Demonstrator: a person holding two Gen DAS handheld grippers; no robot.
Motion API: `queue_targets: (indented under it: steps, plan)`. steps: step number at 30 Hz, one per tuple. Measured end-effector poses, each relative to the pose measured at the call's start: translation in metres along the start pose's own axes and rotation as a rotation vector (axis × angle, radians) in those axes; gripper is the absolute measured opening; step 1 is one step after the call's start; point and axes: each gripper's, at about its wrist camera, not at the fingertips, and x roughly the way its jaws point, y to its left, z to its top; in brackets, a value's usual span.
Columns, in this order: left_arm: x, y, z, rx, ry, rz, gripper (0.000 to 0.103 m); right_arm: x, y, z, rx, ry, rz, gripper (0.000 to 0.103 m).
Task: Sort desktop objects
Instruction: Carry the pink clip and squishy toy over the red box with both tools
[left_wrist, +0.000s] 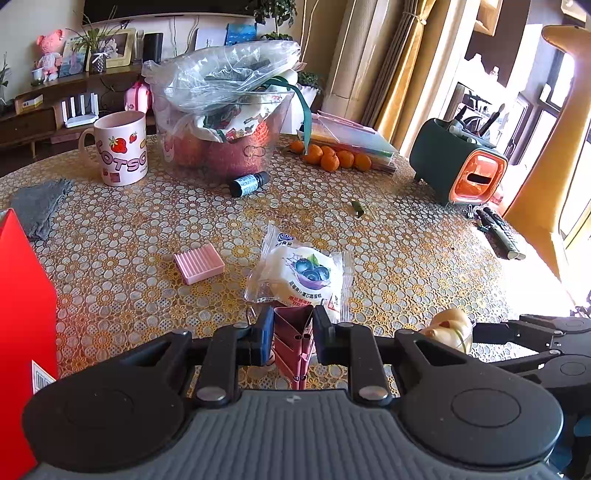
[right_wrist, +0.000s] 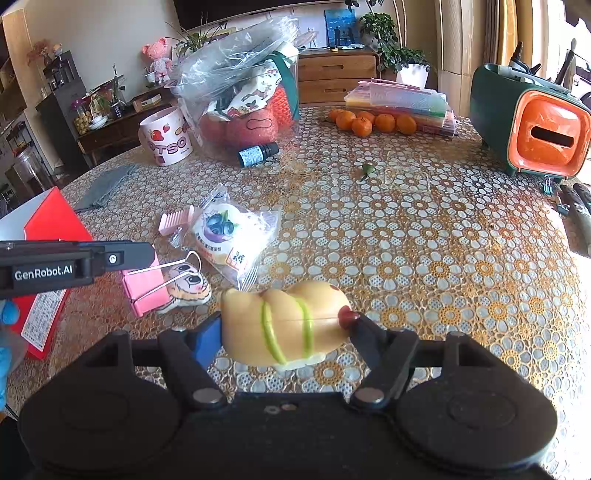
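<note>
Left tool (left_wrist: 293, 330): jaws closed on a pink binder clip (left_wrist: 293, 347), pads pressing both of its sides; in the right wrist view the clip (right_wrist: 146, 286) hangs from that tool (right_wrist: 149, 258) with its wire handles folded out, in front of a small flat bear-face charm (right_wrist: 188, 286) lying on the table. Right tool (right_wrist: 286, 325): jaws held wide, clamped on a yellow toy hot dog (right_wrist: 286, 317) with green stripes and a red tip, held clear above the table (right_wrist: 424, 240); the same toy (left_wrist: 450, 326) shows at the right edge of the left wrist view. Just beyond the left tool lies a wrapped blueberry cake (left_wrist: 303, 273), with a pink ribbed block (left_wrist: 198, 263) beside it to the left. A red box (left_wrist: 22, 332) stands at the left table edge. Farther back: grey cloth (left_wrist: 38, 206), pink strawberry mug (left_wrist: 120, 147), small dark bottle (left_wrist: 248, 182) lying on its side, clear container (left_wrist: 221, 110) stuffed with bags, a row of tangerines (left_wrist: 332, 157) against stacked coloured folders (left_wrist: 351, 138), and a green-and-orange desk organizer (left_wrist: 458, 162). A remote (left_wrist: 500, 232) lies near the right edge.
</note>
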Motion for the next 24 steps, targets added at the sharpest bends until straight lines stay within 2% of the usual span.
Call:
queue_targets:
  steps: [12,24]
  plan:
    - [-0.047,0.01,-0.002,-0.042,-0.053,-0.042,0.02,-0.03,0.02,-0.007,-0.025,-0.012,0.006,0.072]
    - [-0.094,0.034,-0.006,-0.078,-0.097,-0.047,0.02,-0.058,0.066,0.001,-0.108,-0.027,0.038,0.072]
